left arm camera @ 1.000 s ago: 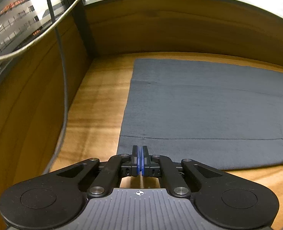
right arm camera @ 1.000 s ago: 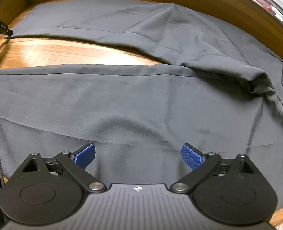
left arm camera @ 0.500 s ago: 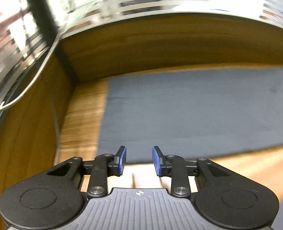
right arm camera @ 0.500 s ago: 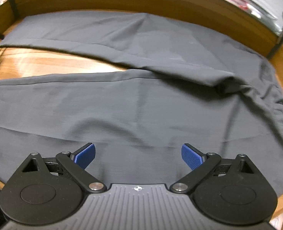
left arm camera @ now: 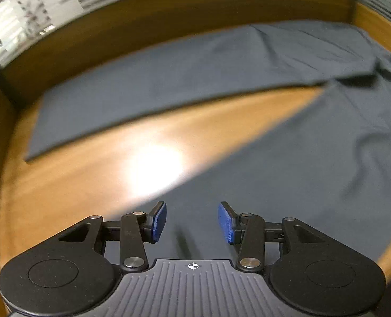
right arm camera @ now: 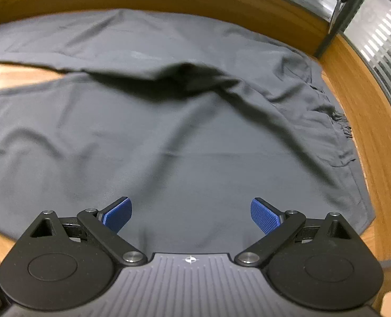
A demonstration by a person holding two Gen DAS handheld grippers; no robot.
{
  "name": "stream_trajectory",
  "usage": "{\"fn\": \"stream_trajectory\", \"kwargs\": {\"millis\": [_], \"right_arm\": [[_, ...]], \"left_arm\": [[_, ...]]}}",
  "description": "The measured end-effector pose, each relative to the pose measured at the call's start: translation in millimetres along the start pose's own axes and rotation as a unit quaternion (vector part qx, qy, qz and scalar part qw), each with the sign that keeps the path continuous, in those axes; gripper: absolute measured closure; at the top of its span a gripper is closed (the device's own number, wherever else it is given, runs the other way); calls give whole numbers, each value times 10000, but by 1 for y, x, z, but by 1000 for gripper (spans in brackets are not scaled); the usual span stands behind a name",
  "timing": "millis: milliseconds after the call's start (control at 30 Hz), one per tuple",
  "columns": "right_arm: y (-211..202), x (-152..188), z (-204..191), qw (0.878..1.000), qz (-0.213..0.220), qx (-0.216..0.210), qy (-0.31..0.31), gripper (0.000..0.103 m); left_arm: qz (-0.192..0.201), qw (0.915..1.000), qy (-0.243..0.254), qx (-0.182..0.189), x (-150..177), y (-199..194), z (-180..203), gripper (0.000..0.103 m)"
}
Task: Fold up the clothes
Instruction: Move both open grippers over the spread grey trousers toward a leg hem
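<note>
- The dark gray pants point(right arm camera: 169, 137) are lying spread out on the wooden table point(left arm camera: 71, 185), with the two legs apart and bare wood showing between them.
- The left gripper point(left arm camera: 192, 222) is hanging over the near leg, its blue pads point(left arm camera: 159, 220) partly apart with nothing between them.
- The right gripper point(right arm camera: 191, 215) is hanging over the wide part of the pants, its fingers spread wide and holding nothing.
- To fold well, I think each gripper should be pinching one edge of a leg and laying it flat on the other leg, with the edges lined up.
- A second ago the left pads were pressed together at the far leg's end; they have just been opening, and now the view is showing both legs.
</note>
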State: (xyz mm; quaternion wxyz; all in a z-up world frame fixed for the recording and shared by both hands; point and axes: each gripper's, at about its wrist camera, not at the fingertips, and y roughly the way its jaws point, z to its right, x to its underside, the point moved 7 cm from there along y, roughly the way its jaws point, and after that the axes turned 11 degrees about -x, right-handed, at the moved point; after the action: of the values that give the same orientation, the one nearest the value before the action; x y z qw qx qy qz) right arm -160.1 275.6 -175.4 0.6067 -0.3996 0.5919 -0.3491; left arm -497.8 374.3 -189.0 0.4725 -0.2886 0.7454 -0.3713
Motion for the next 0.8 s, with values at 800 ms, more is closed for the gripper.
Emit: {"fn": "stream_trajectory", "kwargs": {"millis": [800], "right_arm": [[17, 22, 138, 9938, -24, -669, -889, 4]], "left_arm": [[-181, 9905, -1276, -486, 12, -55, 175, 46]]}}
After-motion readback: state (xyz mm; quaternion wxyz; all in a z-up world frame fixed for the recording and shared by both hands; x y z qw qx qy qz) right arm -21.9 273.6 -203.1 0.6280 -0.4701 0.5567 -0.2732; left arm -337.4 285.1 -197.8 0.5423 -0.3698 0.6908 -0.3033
